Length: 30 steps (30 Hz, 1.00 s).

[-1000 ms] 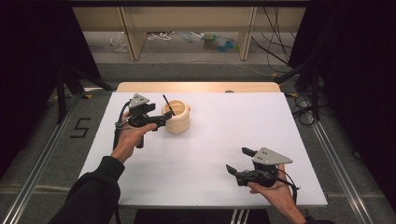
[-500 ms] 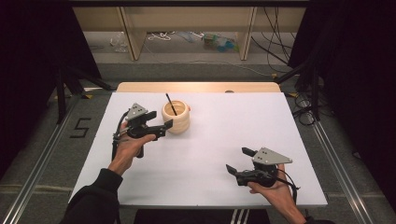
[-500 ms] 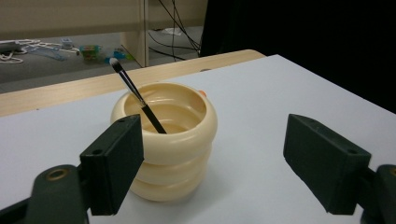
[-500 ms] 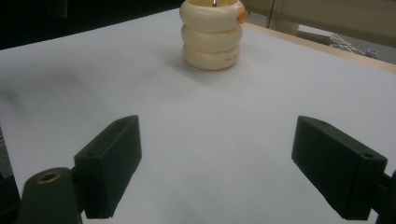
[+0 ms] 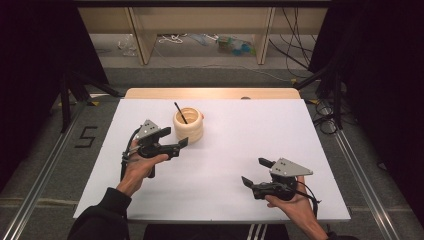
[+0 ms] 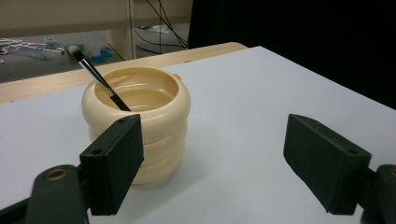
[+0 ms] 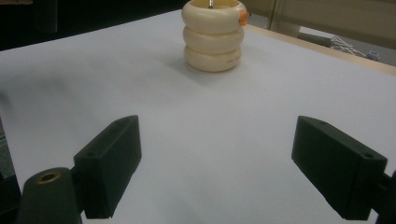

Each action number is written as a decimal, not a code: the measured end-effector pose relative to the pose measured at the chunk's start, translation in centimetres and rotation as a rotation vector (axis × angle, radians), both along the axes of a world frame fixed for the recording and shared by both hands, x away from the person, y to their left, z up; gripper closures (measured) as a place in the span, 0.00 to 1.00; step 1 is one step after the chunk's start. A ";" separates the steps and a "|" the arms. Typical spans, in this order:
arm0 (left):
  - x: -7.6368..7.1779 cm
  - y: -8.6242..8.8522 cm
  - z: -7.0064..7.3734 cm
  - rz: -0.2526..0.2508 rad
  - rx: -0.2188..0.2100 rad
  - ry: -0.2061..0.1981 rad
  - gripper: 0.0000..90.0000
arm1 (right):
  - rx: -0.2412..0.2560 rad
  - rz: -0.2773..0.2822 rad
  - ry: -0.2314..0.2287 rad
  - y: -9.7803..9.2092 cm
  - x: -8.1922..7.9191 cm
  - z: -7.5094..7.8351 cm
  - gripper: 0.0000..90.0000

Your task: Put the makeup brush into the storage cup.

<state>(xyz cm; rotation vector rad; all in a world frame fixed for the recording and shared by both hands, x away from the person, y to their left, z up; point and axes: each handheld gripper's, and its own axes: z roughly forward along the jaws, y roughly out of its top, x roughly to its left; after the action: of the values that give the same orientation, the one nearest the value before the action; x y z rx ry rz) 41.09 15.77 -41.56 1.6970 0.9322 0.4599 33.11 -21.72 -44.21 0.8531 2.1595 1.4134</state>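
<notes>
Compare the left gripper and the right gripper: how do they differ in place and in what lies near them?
The left gripper is close beside the cream ringed holder with a black brush in it; the right gripper is far from the holder, near the table's front edge. The left one points toward the holder, the right one across bare table. Both have jaws open, holding nothing.

I see my left gripper (image 5: 174,138) just beside the cream pot (image 5: 188,125), jaws open and not touching it. A black brush (image 5: 180,113) leans in the pot. My right gripper (image 5: 256,172) sits well apart, low on the white table (image 5: 235,140), jaws open too.
</notes>
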 end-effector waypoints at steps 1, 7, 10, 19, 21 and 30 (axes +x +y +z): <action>-0.1 -0.1 0.0 -0.003 0.010 -0.008 0.22 | -0.002 0.003 0.006 0.0 0.0 0.0 0.18; -0.9 -0.4 -0.4 -0.017 0.016 -0.015 0.22 | 0.007 0.008 0.007 0.0 0.0 0.0 0.18; -1.0 -0.5 -0.4 -0.021 0.010 -0.016 0.22 | 0.003 0.008 0.007 -0.1 0.0 0.0 0.18; -1.8 -0.7 -0.6 -0.037 -0.011 -0.007 0.22 | 0.006 0.009 0.010 -0.1 0.0 0.0 0.18; -1.9 -0.7 -0.7 -0.047 -0.010 -0.015 0.22 | 0.007 0.009 0.009 -0.1 0.1 0.0 0.18; -2.5 -0.9 -1.0 -0.076 -0.010 -0.018 0.22 | 0.007 -0.002 0.001 -0.1 0.0 0.1 0.18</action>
<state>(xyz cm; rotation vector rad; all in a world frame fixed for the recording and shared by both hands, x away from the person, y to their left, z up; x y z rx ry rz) 38.55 14.87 -42.58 1.7106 0.8531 0.4189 33.15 -21.82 -44.13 0.8583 2.1554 1.4211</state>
